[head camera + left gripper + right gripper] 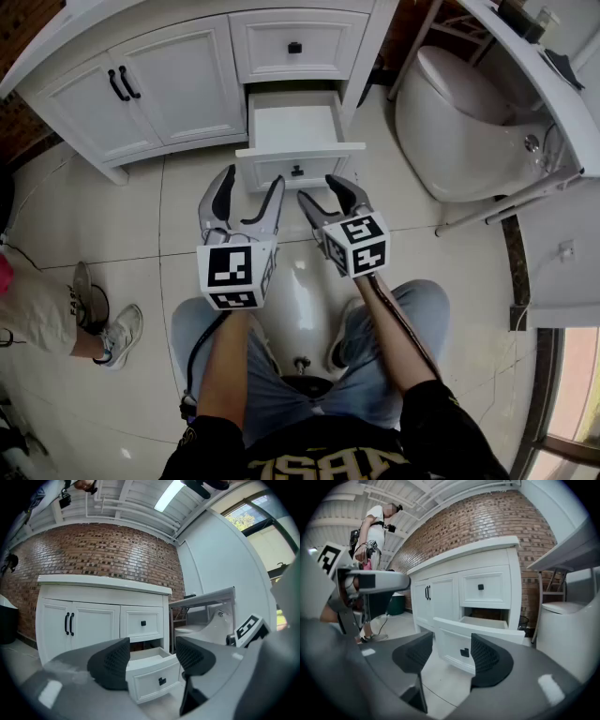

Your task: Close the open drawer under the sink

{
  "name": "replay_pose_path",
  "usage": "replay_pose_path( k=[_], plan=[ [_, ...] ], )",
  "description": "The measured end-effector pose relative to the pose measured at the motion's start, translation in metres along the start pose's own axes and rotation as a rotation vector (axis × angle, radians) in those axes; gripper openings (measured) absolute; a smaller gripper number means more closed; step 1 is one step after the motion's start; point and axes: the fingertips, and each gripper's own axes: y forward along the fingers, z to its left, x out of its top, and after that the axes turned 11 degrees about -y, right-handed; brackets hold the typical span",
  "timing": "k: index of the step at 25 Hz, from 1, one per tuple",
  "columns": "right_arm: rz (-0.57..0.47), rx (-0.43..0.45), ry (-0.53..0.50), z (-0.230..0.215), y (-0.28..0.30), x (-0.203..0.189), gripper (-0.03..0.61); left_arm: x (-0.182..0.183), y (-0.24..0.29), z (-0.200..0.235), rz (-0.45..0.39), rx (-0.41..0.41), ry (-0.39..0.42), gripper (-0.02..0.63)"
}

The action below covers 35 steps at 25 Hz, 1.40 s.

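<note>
head view: the drawer (298, 169) sticks out of the white cabinet (178, 84), low on its right side, just beyond the left gripper (253, 183) and right gripper (323, 192). left gripper view: jaws apart, released (drawer farther off). right gripper view: jaws apart, released, drawer front beyond them, untouched.

A bathroom, shown by a white vanity cabinet (187, 84), a toilet (459, 127) beside it, floor tiles (112, 216) and a brick wall (117, 550).

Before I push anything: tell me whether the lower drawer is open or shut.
Open. The lower drawer juts out from the cabinet, its empty inside showing.
</note>
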Motion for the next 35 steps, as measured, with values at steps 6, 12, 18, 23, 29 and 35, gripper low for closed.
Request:
replay_pose_path(
  k=[6, 12, 18, 23, 29, 35],
  plan=[
    [0.089, 0.086, -0.024, -0.002, 0.039, -0.026, 0.218, 0.003, -0.003, 0.006, -0.009, 0.012, -0.035, 0.307],
    [0.152, 0.079, 0.087, -0.027, 0.074, -0.054, 0.212, 0.002, -0.002, 0.012, 0.001, 0.009, -0.053, 0.307],
    [0.165, 0.068, 0.145, -0.026, 0.105, -0.077, 0.164, -0.011, 0.008, 0.019, 0.043, 0.009, -0.081, 0.307],
    [0.166, 0.077, 0.146, -0.029, 0.124, -0.083, 0.127, -0.031, 0.022, 0.024, 0.108, 0.005, -0.139, 0.307],
    [0.135, 0.065, 0.122, -0.049, 0.149, -0.075, 0.124, -0.052, 0.034, 0.032, 0.166, 0.032, -0.066, 0.307],
    [0.093, 0.058, 0.124, -0.076, 0.183, -0.065, 0.124, -0.055, 0.041, 0.047, 0.162, 0.034, -0.050, 0.307]
  ],
)
